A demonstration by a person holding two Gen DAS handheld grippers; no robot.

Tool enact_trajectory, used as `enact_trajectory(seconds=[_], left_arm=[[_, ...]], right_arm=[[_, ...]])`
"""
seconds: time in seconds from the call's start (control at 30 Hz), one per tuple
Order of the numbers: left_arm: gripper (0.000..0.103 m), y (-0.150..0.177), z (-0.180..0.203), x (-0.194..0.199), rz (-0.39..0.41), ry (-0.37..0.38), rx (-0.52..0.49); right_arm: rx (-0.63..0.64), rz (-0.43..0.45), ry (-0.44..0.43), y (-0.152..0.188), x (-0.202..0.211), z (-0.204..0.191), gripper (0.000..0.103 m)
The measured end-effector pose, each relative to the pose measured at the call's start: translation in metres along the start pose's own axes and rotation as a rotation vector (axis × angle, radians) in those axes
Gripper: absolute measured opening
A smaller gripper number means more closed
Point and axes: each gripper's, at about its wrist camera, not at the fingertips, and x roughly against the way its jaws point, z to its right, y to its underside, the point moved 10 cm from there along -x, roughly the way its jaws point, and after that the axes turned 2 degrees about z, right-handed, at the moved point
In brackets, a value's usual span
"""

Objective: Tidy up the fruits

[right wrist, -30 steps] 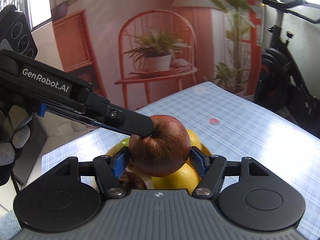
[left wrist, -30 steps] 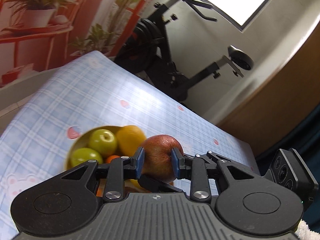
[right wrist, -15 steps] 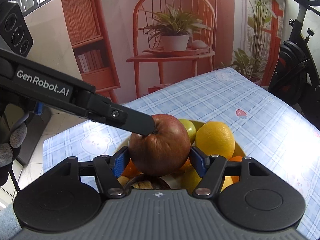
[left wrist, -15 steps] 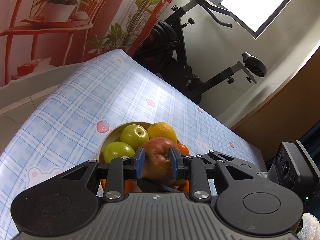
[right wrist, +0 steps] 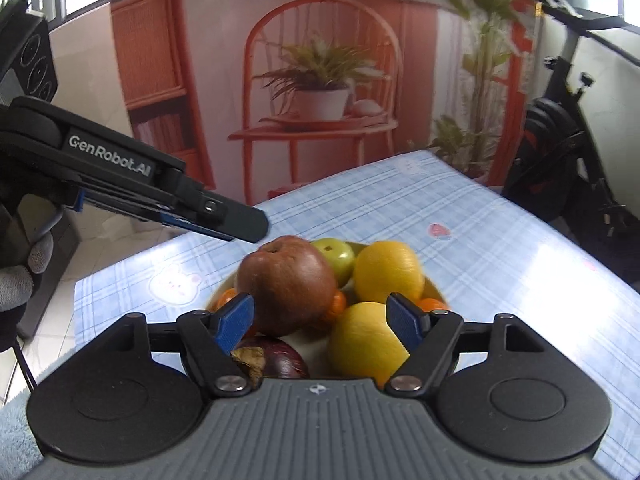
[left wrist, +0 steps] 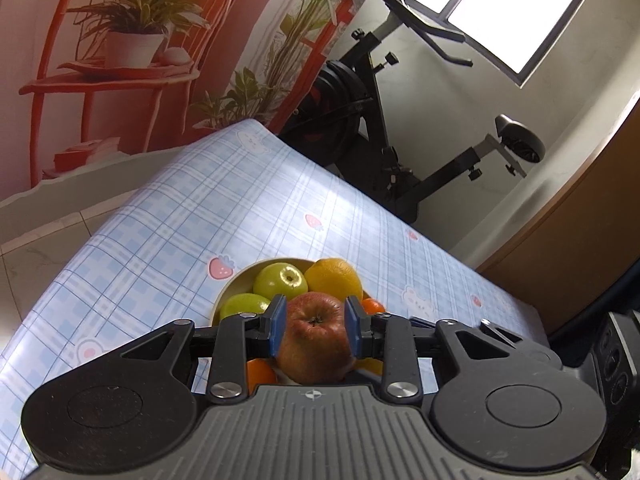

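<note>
Left wrist view: the left gripper has its blue pads either side of the red apple. The jaws have just been opening, and a sliver of gap shows at each pad. The apple sits atop the fruit in the cream bowl — two green apples, an orange and small tangerines beneath.

Right wrist view: the right gripper has just widened its jaws and holds nothing — the red apple lies beyond its pads. A lemon and a dark purple fruit share the bowl on the checked tablecloth.
</note>
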Motion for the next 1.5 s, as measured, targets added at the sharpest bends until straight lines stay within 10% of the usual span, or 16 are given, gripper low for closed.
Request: enact_trajectory(seconds=[0.2, 0.8, 1.5], left_arm=[[0.077, -0.005, 0.032, 0.015, 0.031, -0.015, -0.035], [0.096, -0.002, 0.162, 0.095, 0.181, -0.187, -0.460], [0.097, 0.003, 0.162, 0.126, 0.215, -0.272, -0.464]], right_arm=[[-0.135, 0.121, 0.060, -0.001, 0.060, 0.032, 0.089], [-0.332, 0.255, 0.373, -0.027, 0.206, 0.075, 0.103], [-0.337, 0.247, 0.435, -0.026, 0.239, 0.071, 0.103]])
